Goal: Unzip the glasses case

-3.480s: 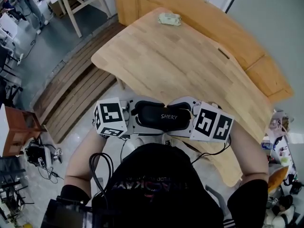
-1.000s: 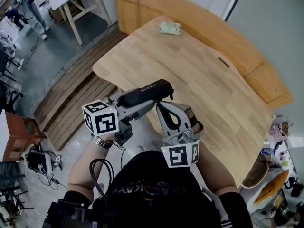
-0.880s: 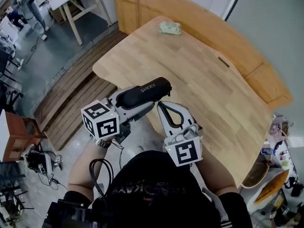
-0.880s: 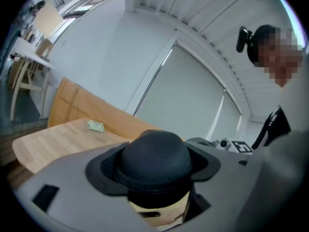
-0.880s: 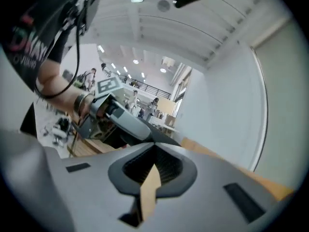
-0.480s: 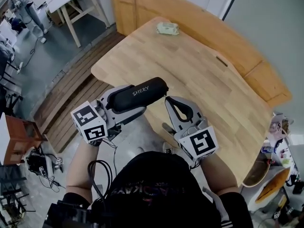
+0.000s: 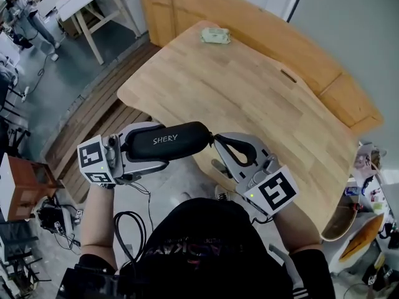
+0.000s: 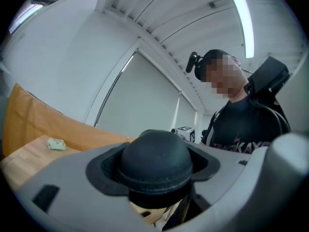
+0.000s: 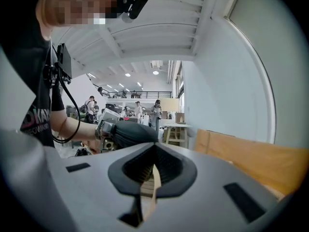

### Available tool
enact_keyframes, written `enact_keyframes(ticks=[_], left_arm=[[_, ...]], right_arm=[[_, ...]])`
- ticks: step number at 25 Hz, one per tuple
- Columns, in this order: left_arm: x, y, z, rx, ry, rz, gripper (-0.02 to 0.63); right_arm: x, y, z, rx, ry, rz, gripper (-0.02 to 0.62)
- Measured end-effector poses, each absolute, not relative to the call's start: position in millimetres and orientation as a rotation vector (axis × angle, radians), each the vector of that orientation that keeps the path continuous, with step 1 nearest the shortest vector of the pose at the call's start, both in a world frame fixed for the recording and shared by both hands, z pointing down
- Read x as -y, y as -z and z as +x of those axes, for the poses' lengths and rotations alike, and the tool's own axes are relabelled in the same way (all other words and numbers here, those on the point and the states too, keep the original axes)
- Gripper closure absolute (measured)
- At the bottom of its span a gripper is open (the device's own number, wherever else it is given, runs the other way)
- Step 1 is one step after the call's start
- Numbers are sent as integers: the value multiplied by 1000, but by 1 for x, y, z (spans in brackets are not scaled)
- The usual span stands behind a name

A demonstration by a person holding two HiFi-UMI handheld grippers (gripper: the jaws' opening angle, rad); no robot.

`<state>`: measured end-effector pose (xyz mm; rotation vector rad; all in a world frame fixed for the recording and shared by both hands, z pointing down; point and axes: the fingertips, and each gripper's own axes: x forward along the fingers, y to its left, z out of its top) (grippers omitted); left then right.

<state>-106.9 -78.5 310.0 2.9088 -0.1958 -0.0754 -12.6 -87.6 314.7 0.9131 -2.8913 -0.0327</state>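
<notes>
Wooden table [image 7: 262, 98] surface is left bare at its near edge, just off which the glasses case [image 7: 165, 141] is held level in the air. It is clamped at one end between the closed jaws of the left gripper [image 7: 146, 148], so that its free end is presented to the other tool. The right gripper [image 7: 217, 140] is set tip-first at that free end, apparently touching it. Its jaws are pressed fully together with nothing discernible between them, so no hold on a zip pull can be confirmed.
</notes>
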Motion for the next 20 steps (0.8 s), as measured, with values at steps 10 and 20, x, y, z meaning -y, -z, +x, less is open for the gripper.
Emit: enact_keyframes(ticks=[10,20], left_arm=[[49,-303,-100,-29,-47,2966,268],[52,-309,-99,33,-44,2972,268]], right_arm=[[69,-289,-25,3027,189,638,578],[63,-304,-13,3023,-23,522,463]])
